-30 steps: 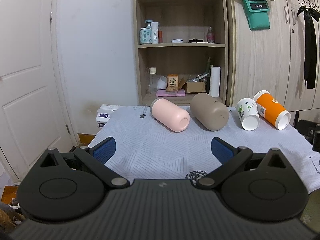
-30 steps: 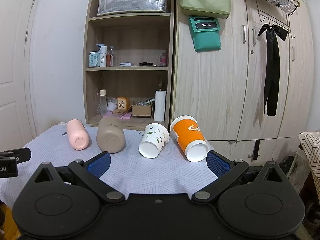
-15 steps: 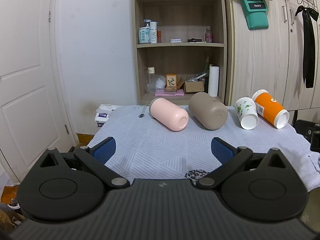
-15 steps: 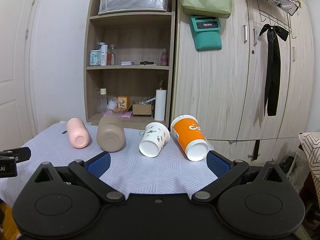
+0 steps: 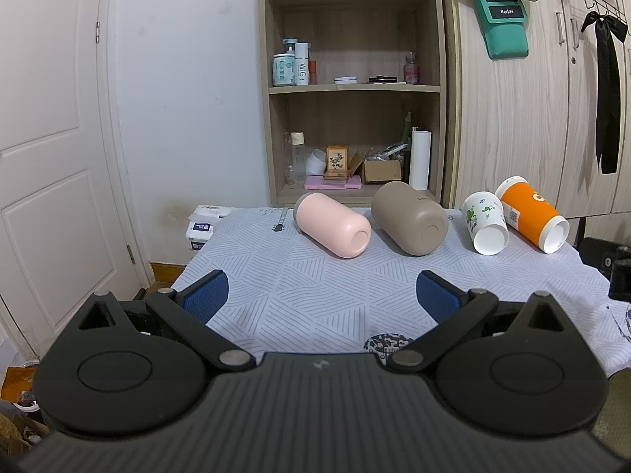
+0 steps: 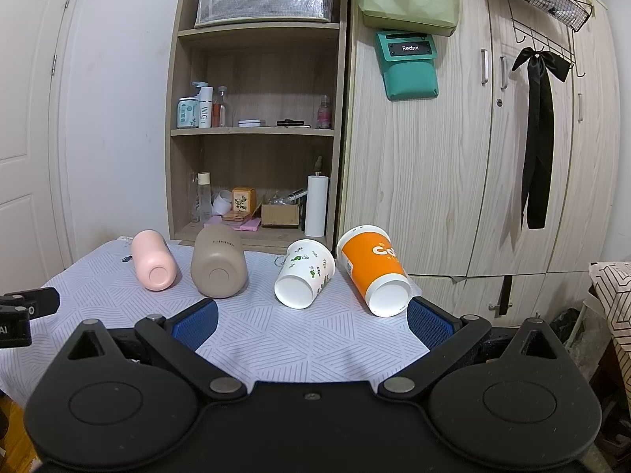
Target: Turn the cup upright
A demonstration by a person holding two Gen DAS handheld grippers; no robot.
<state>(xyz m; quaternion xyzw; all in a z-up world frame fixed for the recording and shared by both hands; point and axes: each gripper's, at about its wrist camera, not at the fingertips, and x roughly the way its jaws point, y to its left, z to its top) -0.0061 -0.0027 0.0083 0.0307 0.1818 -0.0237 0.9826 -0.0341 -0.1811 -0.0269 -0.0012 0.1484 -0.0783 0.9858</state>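
Several cups lie on their sides in a row on the table, bases toward me: a pink cup [image 5: 331,224] [image 6: 153,265], a taupe cup [image 5: 410,222] [image 6: 218,266], a white paper cup with green leaves [image 5: 485,222] [image 6: 304,274] and an orange paper cup [image 5: 530,218] [image 6: 372,270]. My left gripper [image 5: 321,293] is open and empty, short of the pink and taupe cups. My right gripper [image 6: 311,321] is open and empty, just short of the white and orange cups.
A patterned white cloth [image 5: 315,287] covers the table. A tissue pack [image 5: 201,226] sits at its far left corner. A wooden shelf [image 6: 256,130] with bottles and boxes and a wardrobe [image 6: 473,157] stand behind. The other gripper shows at the view edges [image 5: 615,264] [image 6: 23,311].
Both grippers have drifted slightly; the cups sit a little lower and nearer in the views. The cups have not moved and both grippers stay open.
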